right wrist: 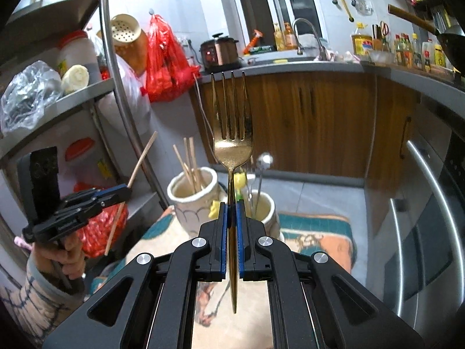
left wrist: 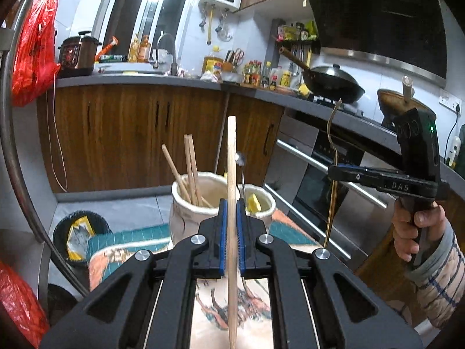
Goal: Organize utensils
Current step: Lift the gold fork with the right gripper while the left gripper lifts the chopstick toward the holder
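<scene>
Left side first: left gripper [left wrist: 231, 212], jaws pinched on a single wooden chopstick [left wrist: 231, 151], held roughly upright in the air, blue pads pressing its lower shaft. Seen from the right wrist camera, the same stick leans tilted, top end toward the jars.

Ahead and below, on the patterned cloth [left wrist: 128, 235]: the left jar [left wrist: 186, 218], cream ceramic, holding several chopsticks already [left wrist: 190, 168]. Touching or just beside it, the right jar [left wrist: 266, 203], holding a metal spoon [left wrist: 240, 159] and something yellow; cannot tell what.

Right side: right gripper [right wrist: 231, 218], jaws clamped on the handle of a gold fork [right wrist: 232, 116], tines up, handle tip hanging below the pads. Fork is clear of both jars, raised above them.

Judgement: sorting step, both utensils lifted and ready for delivery. Chopstick likely belongs in the left jar with its kin, fork in the right jar with the spoon.

Doing it well:
- carry each piece over its own jar mouth before lowering, arms kept apart
- chopstick's lower end must clear the rim and slip between the sticks standing there, not ride on top of them
- fork goes in handle first; steer past the spoon stem
- loosen grip only once the tip is well inside; a bump to either jar could tip it, since they stand on soft cloth
</scene>
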`<state>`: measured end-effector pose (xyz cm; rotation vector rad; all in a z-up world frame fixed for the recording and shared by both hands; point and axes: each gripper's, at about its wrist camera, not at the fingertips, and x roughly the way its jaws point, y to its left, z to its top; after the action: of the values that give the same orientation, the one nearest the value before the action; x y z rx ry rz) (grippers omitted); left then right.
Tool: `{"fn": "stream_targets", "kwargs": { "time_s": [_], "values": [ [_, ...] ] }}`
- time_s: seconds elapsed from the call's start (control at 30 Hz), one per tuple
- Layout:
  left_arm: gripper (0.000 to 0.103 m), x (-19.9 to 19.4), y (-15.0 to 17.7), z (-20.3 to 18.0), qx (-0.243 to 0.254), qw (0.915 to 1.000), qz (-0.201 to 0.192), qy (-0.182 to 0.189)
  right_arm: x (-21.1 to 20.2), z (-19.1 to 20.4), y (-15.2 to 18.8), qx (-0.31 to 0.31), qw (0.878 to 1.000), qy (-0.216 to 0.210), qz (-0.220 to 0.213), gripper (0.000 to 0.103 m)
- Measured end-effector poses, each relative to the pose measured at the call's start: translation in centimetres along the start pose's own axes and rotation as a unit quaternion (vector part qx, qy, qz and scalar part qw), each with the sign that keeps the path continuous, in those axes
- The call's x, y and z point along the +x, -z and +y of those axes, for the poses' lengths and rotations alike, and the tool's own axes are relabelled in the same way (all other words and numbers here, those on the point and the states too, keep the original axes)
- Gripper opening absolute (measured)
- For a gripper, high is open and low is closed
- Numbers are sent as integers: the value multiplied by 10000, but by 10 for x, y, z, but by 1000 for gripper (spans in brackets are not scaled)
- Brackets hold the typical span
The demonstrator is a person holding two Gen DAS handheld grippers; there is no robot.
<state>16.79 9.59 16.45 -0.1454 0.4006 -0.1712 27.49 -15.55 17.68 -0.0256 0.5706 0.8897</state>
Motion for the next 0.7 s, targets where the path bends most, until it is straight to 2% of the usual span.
{"fn": "stream_targets", "kwargs": {
  "time_s": [0.33,0.5,0.7],
  "values": [
    [6,10,-38,10,-98,9945,-1027,188,7,-1,-34,-35,9978,-46,-667,7],
    [6,23,-53,24,-282,9861,-1609,297,24,0,-51,-79,9966,-120,-810,7],
    [6,51,-59,38,-450,9774,-2020,420,47,0,-60,-193,9959,-46,-884,7]
  ]
}}
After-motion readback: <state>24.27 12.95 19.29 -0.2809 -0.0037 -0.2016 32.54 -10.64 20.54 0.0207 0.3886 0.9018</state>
